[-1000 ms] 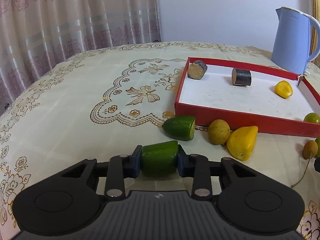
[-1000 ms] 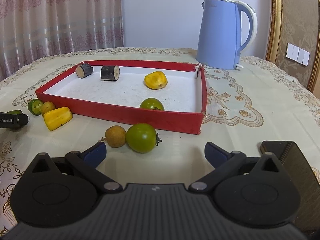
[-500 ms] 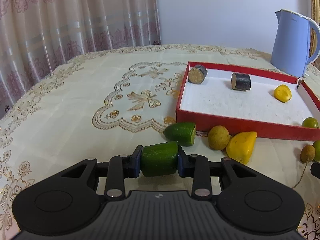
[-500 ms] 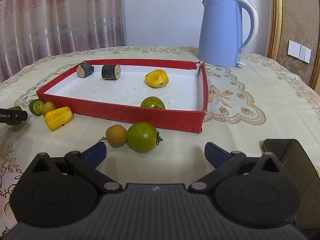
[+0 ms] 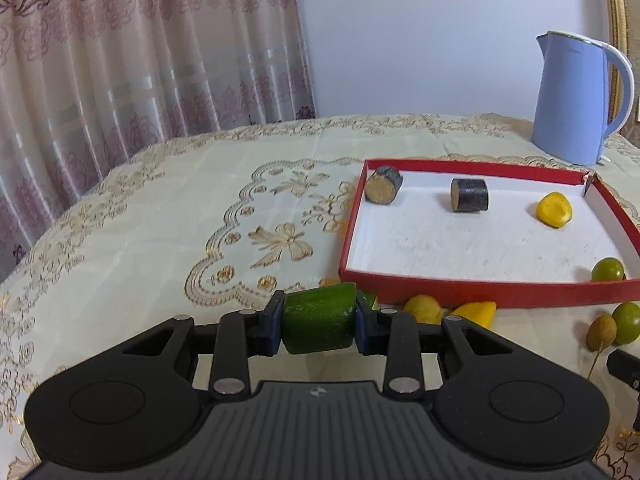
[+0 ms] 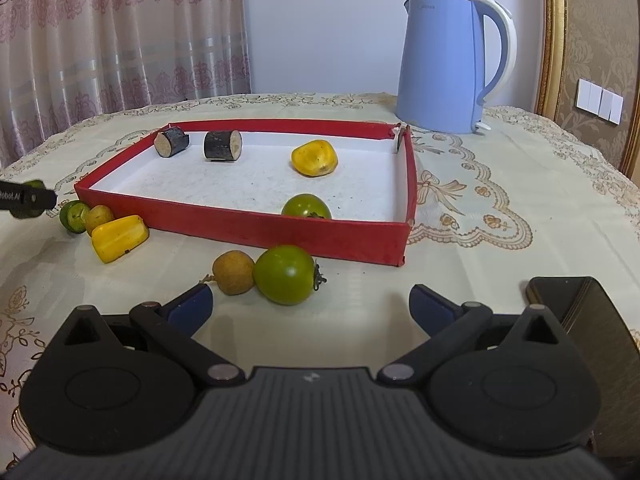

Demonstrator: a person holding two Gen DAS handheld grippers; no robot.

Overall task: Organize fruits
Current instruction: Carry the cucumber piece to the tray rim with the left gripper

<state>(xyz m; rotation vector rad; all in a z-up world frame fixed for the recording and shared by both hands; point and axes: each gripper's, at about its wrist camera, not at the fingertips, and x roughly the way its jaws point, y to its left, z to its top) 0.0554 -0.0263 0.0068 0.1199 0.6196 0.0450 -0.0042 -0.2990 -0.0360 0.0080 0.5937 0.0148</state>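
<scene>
My left gripper point(image 5: 319, 322) is shut on a green cut fruit piece point(image 5: 318, 318) and holds it above the tablecloth, near the front left corner of the red tray point(image 5: 472, 290). The tray point(image 6: 240, 226) holds two dark cut pieces point(image 6: 222, 145), a yellow fruit point(image 6: 314, 158) and a green tomato point(image 6: 306, 207). In front of the tray lie a second green cut piece point(image 6: 74, 216), a small yellowish fruit point(image 6: 99, 216), a yellow pepper piece point(image 6: 119, 237), a brown longan point(image 6: 233, 271) and a green tomato point(image 6: 285, 274). My right gripper point(image 6: 310, 308) is open and empty just before that tomato.
A blue electric kettle point(image 6: 452, 64) stands behind the tray's far right corner. A dark phone-like object point(image 6: 576, 304) lies at the right beside my right gripper. The left gripper's tip point(image 6: 26, 200) shows at the left edge. Curtains hang behind the table.
My left gripper has lifted the green piece higher and moved it toward the tray; the fruits before the tray are now partly hidden behind it. My right gripper has stayed open and nearly still.
</scene>
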